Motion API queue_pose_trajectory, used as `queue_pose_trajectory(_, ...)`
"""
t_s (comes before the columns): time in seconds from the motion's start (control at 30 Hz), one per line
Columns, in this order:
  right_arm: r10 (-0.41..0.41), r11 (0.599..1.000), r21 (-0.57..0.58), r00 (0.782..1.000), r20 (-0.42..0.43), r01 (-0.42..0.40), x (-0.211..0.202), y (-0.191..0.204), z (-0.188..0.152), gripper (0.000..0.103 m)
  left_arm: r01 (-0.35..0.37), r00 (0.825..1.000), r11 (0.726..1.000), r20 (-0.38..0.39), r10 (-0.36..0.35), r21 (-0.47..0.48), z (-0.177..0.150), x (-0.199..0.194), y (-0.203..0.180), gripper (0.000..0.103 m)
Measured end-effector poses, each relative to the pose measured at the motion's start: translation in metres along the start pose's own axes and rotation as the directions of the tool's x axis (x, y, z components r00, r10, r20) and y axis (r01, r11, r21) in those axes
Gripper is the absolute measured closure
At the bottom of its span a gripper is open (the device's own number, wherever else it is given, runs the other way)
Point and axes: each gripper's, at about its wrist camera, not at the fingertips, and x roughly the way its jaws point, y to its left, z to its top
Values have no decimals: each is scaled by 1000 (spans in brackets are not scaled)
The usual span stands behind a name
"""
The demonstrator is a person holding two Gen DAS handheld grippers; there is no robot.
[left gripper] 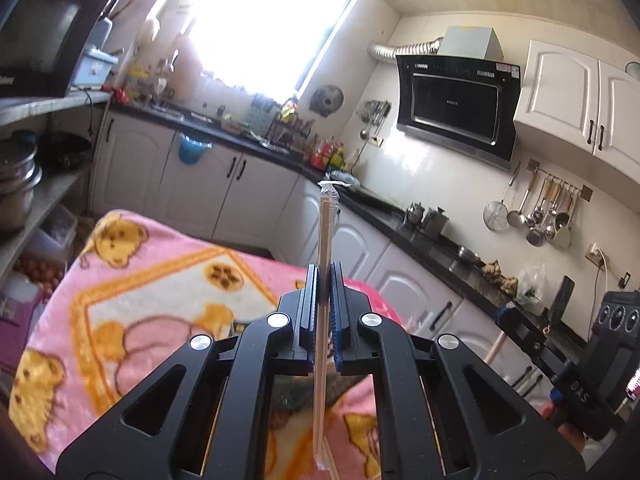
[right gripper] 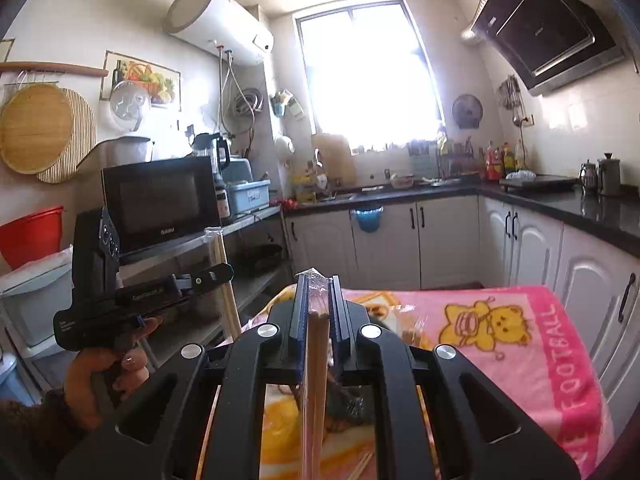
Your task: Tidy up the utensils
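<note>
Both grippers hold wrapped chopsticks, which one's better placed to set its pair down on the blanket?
Probably right: the right gripper with its chopsticks hangs over the pink blanket; the left gripper is raised beside it.

blown-out window [left gripper: 272, 20] glare, fisheye-warped edges

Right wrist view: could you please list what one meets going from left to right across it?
Red bucket → left gripper → microwave → chopsticks held by right gripper → pink blanket → range hood.

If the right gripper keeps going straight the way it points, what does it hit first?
Probably nothing near: the right gripper, shut on wrapped chopsticks, aims over the pink blanket toward the far cabinets. Depth unclear.
</note>
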Motion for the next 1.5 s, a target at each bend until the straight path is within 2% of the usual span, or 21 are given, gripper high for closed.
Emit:
queue_pose_trajectory(0.6, -22, 998, -62, 992, 127, 30, 14, 7, 51, 94, -44, 994, 998, 99, 39, 48, 43, 29, -12, 100)
queue_pose_trajectory(0.93, -38, 998, -44, 980, 193, 48, 31, 1, 77, 94, -131, 977, 990, 177, 121, 49, 57, 46, -14, 100)
queue_pose_trajectory(1.2, -55, 998, 2, 973, 223, 56, 52, -15, 84, 94, -189, 960, 980, 222, 170, 66, 51, 58, -13, 100)
queue_pose_trajectory(1.5, -73, 997, 9, 968, 240, 73, 74, -21, 62, 94, -227, 949, 968, 249, 194, 110, 29, 71, -12, 100)
